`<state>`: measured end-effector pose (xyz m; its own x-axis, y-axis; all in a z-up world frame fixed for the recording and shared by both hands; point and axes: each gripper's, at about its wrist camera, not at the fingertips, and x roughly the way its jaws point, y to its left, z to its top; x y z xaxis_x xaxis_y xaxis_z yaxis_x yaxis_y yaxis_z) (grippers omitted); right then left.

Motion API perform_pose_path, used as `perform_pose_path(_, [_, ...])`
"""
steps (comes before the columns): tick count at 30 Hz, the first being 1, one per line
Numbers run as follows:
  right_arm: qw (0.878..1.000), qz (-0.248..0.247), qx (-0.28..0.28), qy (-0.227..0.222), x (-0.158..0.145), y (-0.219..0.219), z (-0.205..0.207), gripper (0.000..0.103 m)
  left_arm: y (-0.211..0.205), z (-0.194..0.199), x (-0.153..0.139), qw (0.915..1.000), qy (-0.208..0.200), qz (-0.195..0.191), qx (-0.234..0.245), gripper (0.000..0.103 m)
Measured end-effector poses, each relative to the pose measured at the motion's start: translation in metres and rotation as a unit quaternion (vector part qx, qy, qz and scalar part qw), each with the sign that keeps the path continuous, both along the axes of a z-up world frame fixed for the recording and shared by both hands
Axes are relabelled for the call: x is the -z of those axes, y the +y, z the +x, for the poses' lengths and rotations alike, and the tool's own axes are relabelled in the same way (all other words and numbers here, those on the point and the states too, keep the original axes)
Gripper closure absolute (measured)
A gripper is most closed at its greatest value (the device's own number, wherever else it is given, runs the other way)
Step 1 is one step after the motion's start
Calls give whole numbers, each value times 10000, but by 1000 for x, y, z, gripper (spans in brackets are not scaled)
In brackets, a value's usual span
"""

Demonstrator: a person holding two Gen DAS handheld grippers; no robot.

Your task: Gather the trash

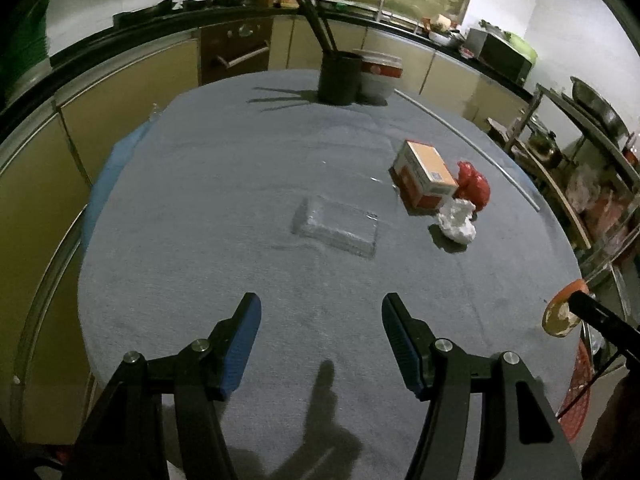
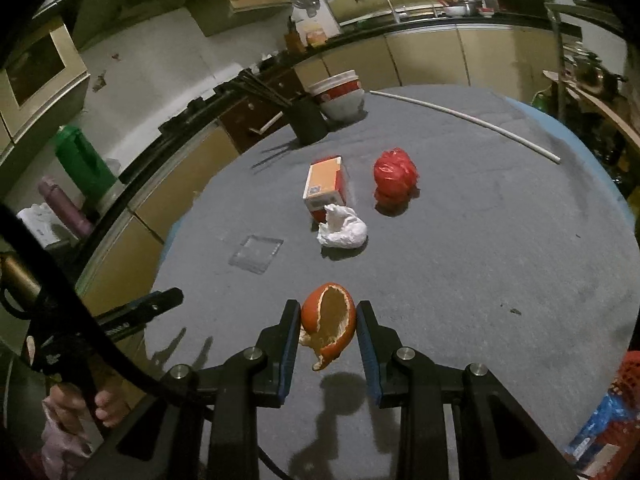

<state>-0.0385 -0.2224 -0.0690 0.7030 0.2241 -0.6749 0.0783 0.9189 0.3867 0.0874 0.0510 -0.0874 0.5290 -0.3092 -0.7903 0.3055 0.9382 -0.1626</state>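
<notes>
Grey cloth covers the round bench (image 1: 192, 208), everything sits on it. Far edge: black pot (image 1: 339, 78) with sticks in it, touching a red-and-white tub (image 1: 380, 74); thin white rod (image 2: 464, 118) lies along the right rim. Mid-bench trash cluster: orange carton (image 2: 325, 184) on its side, crumpled red bag (image 2: 395, 178) just beside it to the right, white wad of paper (image 2: 343, 228) touching the carton's near end. Clear plastic wrapper (image 1: 336, 229) lies flat, apart from the cluster, on its left. Left claw (image 1: 320, 312) released, jaws apart, nothing between them, hovering above bare cloth near the bench's front edge. Right claw (image 2: 328, 322) clenched on a piece of orange peel (image 2: 330, 320), held off the cloth with its shadow below. In the right wrist view a hand (image 2: 80, 408) grips the left tool's handle at lower left.
</notes>
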Motion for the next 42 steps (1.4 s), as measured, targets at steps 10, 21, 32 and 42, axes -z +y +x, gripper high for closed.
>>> perform_pose_path(10, [9973,15,739,10,-4,-53,-65,71,-33,-27,-7,9991,-63,61,419,39])
perform_pose_path(21, [9602,101,2627,941,25,-169,-203,47,-69,-57,-17,9957,-200,140,892,39])
perform_pose_path(32, [9623,-106,2702,306,6,-166,-211,28,-56,-55,-19,9970,-232,211,701,39])
perform_pose_path(42, [9889,-175,1476,-22,0,-97,-115,30,-18,-27,-13,9992,-206,275,186,39])
